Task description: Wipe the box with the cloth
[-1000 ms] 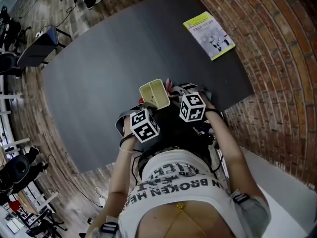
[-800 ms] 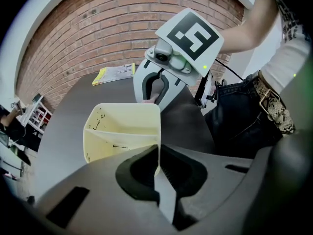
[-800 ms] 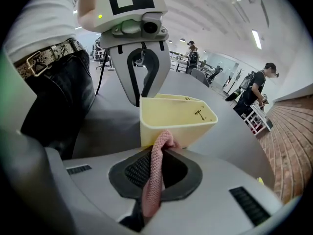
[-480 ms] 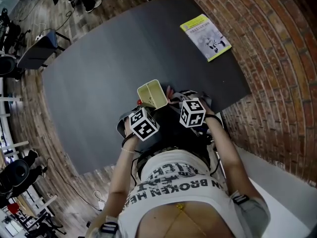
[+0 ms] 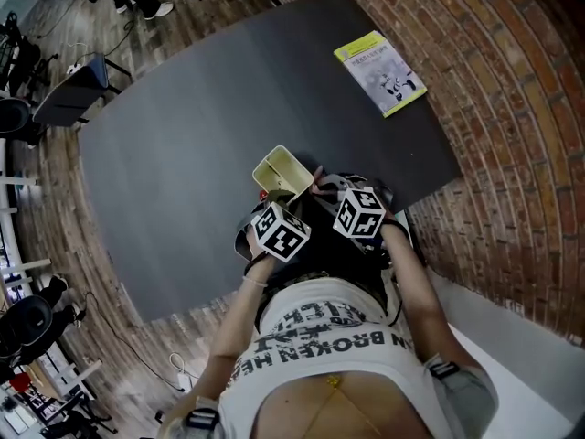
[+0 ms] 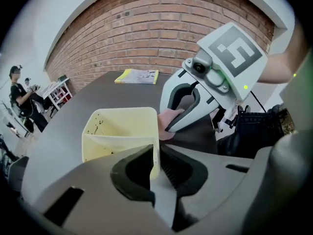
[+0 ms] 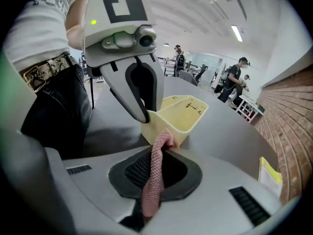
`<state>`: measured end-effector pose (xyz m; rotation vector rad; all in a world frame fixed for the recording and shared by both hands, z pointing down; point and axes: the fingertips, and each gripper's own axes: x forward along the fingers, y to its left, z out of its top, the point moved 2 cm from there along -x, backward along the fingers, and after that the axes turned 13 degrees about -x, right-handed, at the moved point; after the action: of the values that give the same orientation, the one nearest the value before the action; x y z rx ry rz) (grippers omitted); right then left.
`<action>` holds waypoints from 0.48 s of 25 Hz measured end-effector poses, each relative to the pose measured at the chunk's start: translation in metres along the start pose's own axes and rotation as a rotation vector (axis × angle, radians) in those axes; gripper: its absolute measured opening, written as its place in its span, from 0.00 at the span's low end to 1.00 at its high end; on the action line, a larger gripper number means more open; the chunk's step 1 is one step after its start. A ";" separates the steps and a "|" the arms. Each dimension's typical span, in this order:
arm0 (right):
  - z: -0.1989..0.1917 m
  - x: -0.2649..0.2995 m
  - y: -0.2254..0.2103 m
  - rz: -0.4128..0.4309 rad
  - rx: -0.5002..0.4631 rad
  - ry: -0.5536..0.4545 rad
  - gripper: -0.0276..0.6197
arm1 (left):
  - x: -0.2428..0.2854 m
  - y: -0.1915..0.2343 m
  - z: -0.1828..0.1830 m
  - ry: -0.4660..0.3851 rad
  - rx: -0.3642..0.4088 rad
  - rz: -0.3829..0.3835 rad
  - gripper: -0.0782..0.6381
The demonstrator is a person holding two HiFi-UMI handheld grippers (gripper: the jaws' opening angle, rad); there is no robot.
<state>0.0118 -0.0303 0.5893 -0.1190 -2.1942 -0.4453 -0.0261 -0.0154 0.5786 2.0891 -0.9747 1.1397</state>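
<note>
A pale yellow open box (image 5: 280, 172) stands near the front edge of the dark table (image 5: 183, 154), dark specks on its inside. My left gripper (image 5: 277, 199) is shut on the box's near wall. In the left gripper view the thin wall (image 6: 155, 148) runs between the pads; these jaws have just been opening a little. In the right gripper view my right gripper (image 7: 157, 166) is shut on a pink knitted cloth (image 7: 155, 177), whose end touches the box (image 7: 178, 112) at an outer corner. The left gripper (image 7: 143, 115) shows there from the side, clamped on the rim.
A yellow-edged booklet (image 5: 381, 71) lies at the table's far right corner. Brick surfaces run along the right. Chairs and desks (image 5: 64, 90) stand to the left, with people in the distance. The person's body is close behind both grippers.
The left gripper has rolled and shifted right, closer to the right gripper. The right gripper has rolled slightly. The box has kept its place between them.
</note>
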 end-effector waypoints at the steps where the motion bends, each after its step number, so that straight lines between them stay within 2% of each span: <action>1: -0.002 -0.003 -0.002 -0.014 0.019 -0.004 0.07 | -0.004 0.000 0.001 -0.021 0.013 -0.003 0.15; 5: -0.009 -0.020 -0.014 -0.099 0.101 -0.025 0.07 | -0.034 0.007 0.007 -0.125 0.047 -0.025 0.21; 7: -0.011 -0.030 -0.021 -0.147 0.140 -0.032 0.07 | -0.049 0.021 0.007 -0.160 0.090 0.003 0.22; 9: -0.014 -0.037 -0.027 -0.184 0.172 -0.035 0.07 | -0.058 0.041 0.003 -0.164 0.191 0.070 0.22; 12: -0.016 -0.043 -0.029 -0.213 0.208 -0.039 0.07 | -0.056 0.068 -0.014 -0.064 0.395 0.156 0.22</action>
<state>0.0438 -0.0600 0.5566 0.2221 -2.2867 -0.3312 -0.1084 -0.0256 0.5452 2.4026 -1.0223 1.4488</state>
